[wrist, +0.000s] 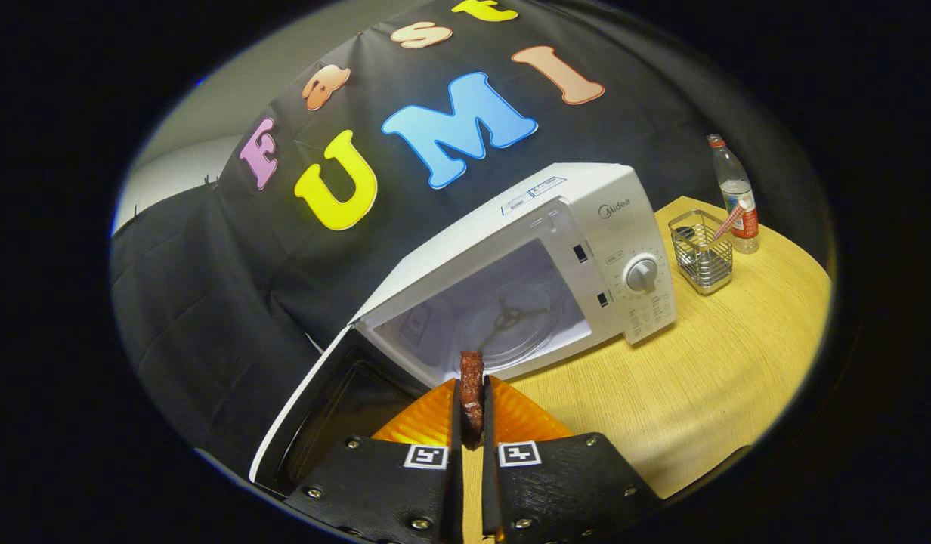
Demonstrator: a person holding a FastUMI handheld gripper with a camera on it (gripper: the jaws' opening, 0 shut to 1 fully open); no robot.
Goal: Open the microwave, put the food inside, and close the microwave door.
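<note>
Two fingers of my gripper stand nearly together, and both press on a dark reddish-brown strip of food that stands upright between them, its top end poking out past the fingertips. Beneath and just ahead of the fingers sits an orange ribbed plate, spreading out on either side of them on the wooden table. Beyond the food is the white microwave, with its door swung fully open on the hinge side, so that the dark inner face of the door lies beside the plate. The cavity is open to me and shows the glass turntable on its floor; the raised end of the food lines up with the lower lip of that opening, though I cannot tell how near it really is. On the microwave's control panel there is a round dial. Further along the table, past the microwave, stands a wire basket holding a striped straw, and just behind it a clear plastic bottle with a red cap and red label.
</note>
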